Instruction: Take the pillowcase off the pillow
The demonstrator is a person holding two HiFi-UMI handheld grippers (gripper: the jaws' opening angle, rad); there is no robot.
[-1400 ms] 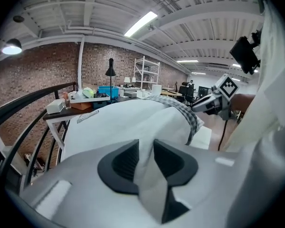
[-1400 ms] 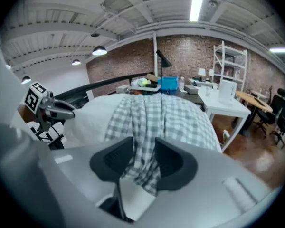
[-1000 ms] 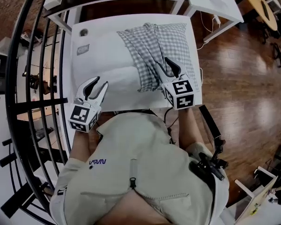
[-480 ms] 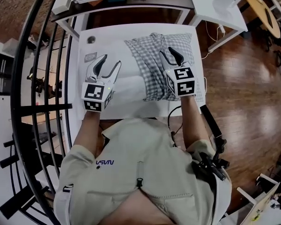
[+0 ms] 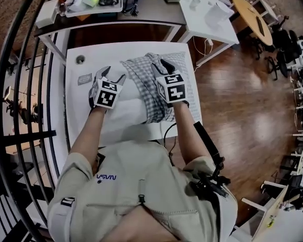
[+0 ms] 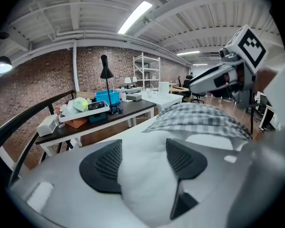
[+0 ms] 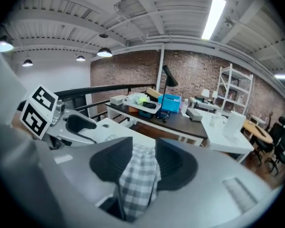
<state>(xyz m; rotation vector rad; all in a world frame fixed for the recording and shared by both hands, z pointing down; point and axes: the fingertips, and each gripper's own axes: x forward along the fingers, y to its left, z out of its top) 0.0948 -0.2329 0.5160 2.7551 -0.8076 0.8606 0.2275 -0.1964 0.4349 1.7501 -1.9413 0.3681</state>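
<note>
Two hand-held grippers reach over a white table (image 5: 77,116), seen from the head view above a person in a pale jacket. A white pillow (image 5: 122,112) lies across the table. A grey checked pillowcase (image 5: 141,70) covers only its right end, bunched into folds. The left gripper (image 5: 114,74) sits at the far edge of the bare pillow, just left of the pillowcase, with its jaws spread wide. The right gripper (image 5: 160,67) rests over the pillowcase's folds, near the left one. A dark desk (image 5: 141,15) with clutter stands beyond the table's far side.

Left gripper view: the left gripper (image 6: 142,161) has its jaws wide apart, and they have just been opening. The rounded white pillow (image 6: 145,194) fills the gap between the two dark pads. I cannot tell whether the pads touch it. Just beyond, the pillowcase (image 6: 199,120) lies draped over the pillow. The right gripper (image 6: 217,78) shows above it at the right, with its marker cube.

Right gripper view: the right gripper (image 7: 143,163) is clamped on a bunched fold of the pillowcase (image 7: 140,179), which stands pinched between both pads and hangs toward the camera. The left gripper (image 7: 80,125) shows at the left, low over the table, with its marker cube beside it.
</note>
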